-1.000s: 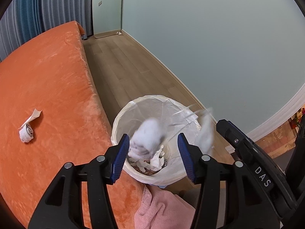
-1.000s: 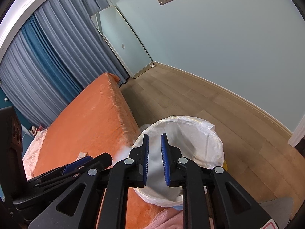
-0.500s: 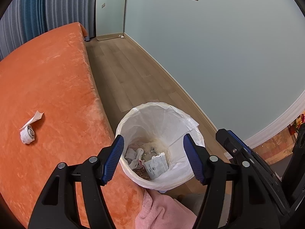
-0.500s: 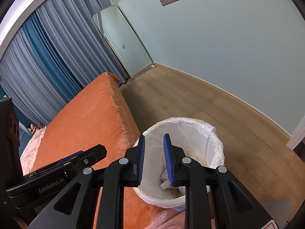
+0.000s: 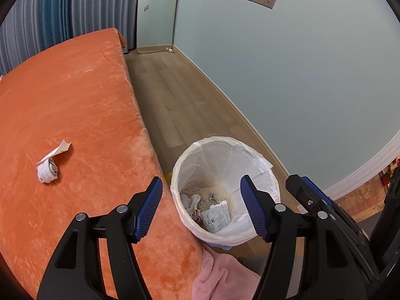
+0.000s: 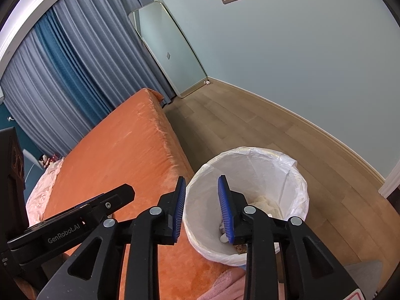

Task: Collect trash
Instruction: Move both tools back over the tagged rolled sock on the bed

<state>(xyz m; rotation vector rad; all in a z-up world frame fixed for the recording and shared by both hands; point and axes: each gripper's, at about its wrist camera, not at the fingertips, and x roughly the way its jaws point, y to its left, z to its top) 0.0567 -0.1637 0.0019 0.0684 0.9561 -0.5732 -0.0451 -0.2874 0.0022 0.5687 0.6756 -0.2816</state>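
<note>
The left gripper [image 5: 201, 208] hangs above the bin [image 5: 200, 147] with its jaws spread wide and nothing between them; the liner's open mouth sits directly ahead of and below the gap. That placement makes sense for a drop: anything let go here falls straight into the bag rather than onto the floor [image 5: 180, 95]. Down in the bin lie crumpled tissues [image 5: 191, 201] and a flat white packet [image 5: 216, 217], so part of the collecting looks done.

The right gripper [image 6: 201, 207] is alongside, its jaws set at a narrow gap and likewise holding nothing. The near rim of the bin [image 6: 250, 150] lies just ahead of them, the bin's mouth showing between and beyond the blue pads.

One piece of trash remains in sight — a small rolled wad of tissue [image 5: 47, 172] with a loose paper tail, lying on the orange bed [image 5: 75, 87] well off to the left of the left jaws and a little ahead of them. It rests alone on the plush cover, well apart from the bed's edge. The bin stands tight against the side of the bed, presumably so each piece needs only a short carry.

My judgement is that the wad is the next thing to fetch, and the left gripper — already wide and on that side — is better placed for it. The soft pile may let the wad sink or roll, so the jaws should close around the roll itself, not the tail.
</note>
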